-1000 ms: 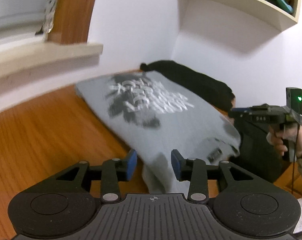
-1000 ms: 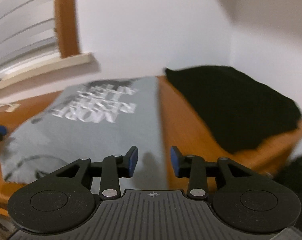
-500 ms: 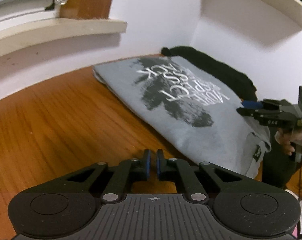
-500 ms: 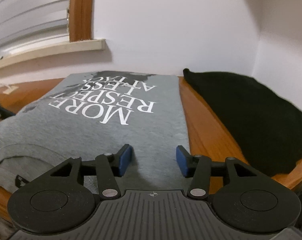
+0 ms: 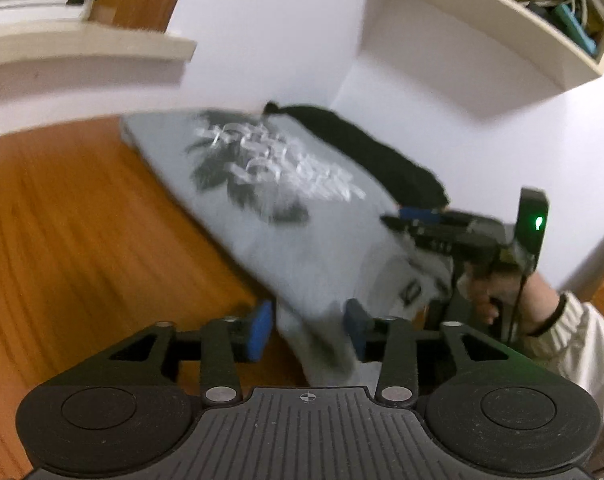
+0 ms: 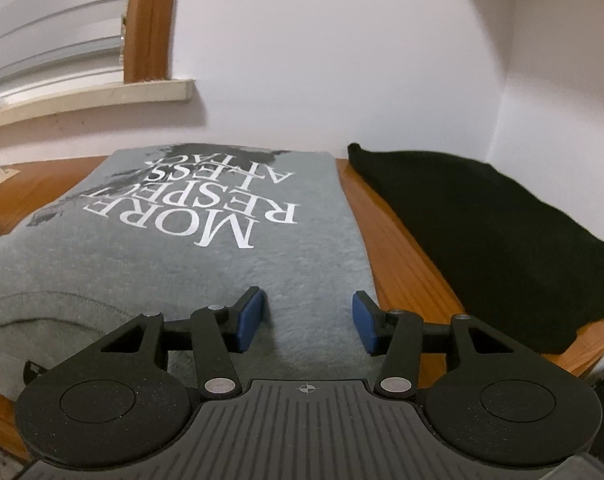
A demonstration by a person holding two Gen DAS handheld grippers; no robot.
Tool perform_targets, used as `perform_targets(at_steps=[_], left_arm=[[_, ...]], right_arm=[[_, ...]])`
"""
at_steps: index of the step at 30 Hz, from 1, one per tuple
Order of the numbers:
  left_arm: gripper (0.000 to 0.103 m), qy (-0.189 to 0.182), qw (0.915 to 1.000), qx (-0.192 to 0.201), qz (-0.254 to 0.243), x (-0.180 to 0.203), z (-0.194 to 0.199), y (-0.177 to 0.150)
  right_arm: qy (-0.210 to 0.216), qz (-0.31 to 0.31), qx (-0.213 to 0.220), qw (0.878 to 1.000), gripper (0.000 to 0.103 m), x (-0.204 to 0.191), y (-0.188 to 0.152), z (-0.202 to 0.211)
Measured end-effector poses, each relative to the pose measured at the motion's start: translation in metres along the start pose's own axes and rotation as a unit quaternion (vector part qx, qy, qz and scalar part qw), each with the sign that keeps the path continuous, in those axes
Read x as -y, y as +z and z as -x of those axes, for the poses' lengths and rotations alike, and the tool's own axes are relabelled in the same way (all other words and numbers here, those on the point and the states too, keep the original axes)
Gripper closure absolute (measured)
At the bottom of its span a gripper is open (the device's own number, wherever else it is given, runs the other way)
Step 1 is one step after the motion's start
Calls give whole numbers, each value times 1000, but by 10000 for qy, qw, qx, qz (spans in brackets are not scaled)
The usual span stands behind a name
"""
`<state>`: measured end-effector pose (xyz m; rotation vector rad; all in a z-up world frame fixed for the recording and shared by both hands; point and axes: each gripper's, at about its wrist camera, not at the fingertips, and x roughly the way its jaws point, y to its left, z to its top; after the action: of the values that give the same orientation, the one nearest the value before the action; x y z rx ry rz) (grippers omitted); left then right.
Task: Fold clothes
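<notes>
- Both sets of fingers stood partly apart as we looked: our left gripper (image 5: pixel 308 328) had just been opening, a corner of the grey T-shirt (image 6: pixel 206 248) lying loose between its blue pads (image 5: pixel 258 330), neither pad pressing on it.
- Our right gripper (image 6: pixel 308 318) had its jaws parted too, having just been opening, and it hovered low over the near hem of that shirt with nothing pinched between the pads.
- We had the wooden table (image 5: pixel 62 248) as the biggest thing in view, its orange boards running under everything.
- We saw the grey T-shirt spread flat on that table, white lettering reading MORE RESPECT upside down from the right wrist view, over a dark smudged print.
- We caught the left wrist view badly blurred, so the shirt's near edge was hard to read there.
- We spotted a black garment (image 6: pixel 490 240) lying beside the shirt on its right, toward the wall corner, a strip of bare wood between the two.
- We had a pale window sill (image 6: pixel 102 98) above the table's far side, with a wooden window frame (image 6: pixel 150 20) rising from it.
- We noted a wall shelf (image 5: pixel 502 32) high up in the left wrist view, with books on it.
- We glimpsed the right hand (image 5: pixel 490 292) wrapped round its gripper's handle, a pale sleeve (image 5: pixel 574 344) behind it.
</notes>
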<state>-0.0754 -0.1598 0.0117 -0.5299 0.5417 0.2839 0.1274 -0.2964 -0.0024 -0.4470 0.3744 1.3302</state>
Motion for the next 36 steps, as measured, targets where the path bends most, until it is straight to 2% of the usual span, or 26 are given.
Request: perform_targets(at_steps=[5, 7, 9, 11, 14, 17, 20, 22, 24, 26, 29, 36], left_arm=[[55, 46, 9999, -100, -57, 10, -3, -11], [64, -65, 9999, -144, -58, 10, -5, -12], [94, -264, 9995, -191, 32, 8, -7, -13], [94, -412, 9987, -226, 184, 4, -6, -15], [94, -553, 9968, -261, 510, -3, -2, -20], [94, -535, 9958, -311, 680, -11, 0, -22], [89, -386, 9971, -316, 581, -11, 5, -16], [84, -271, 9982, -203, 498, -14, 11, -10], [67, -124, 9991, -79, 409, -18, 15, -2], [58, 22, 9995, 44, 321, -22, 18, 6], [58, -40, 9992, 184, 360, -23, 15, 25], [58, -326, 9971, 582, 353, -15, 30, 49]], right_arm=[[151, -228, 27, 9996, 54, 8, -2, -1], [184, -230, 45, 9996, 54, 9, -3, -1], [195, -210, 70, 9996, 54, 9, -4, -1], [179, -168, 108, 9996, 54, 8, -5, -1], [146, -120, 163, 9997, 53, 6, -8, 0], [161, -132, 162, 9997, 53, 7, -7, -1], [196, -140, 108, 9997, 53, 10, -5, -1], [221, -148, 59, 9996, 52, 11, -2, 0], [251, -200, 13, 9995, 52, 14, 1, 3], [286, -303, 130, 9990, 52, 16, 4, 7], [346, -434, 281, 9981, 52, 19, 8, 10], [489, -144, 268, 9983, 53, -5, 10, -1]])
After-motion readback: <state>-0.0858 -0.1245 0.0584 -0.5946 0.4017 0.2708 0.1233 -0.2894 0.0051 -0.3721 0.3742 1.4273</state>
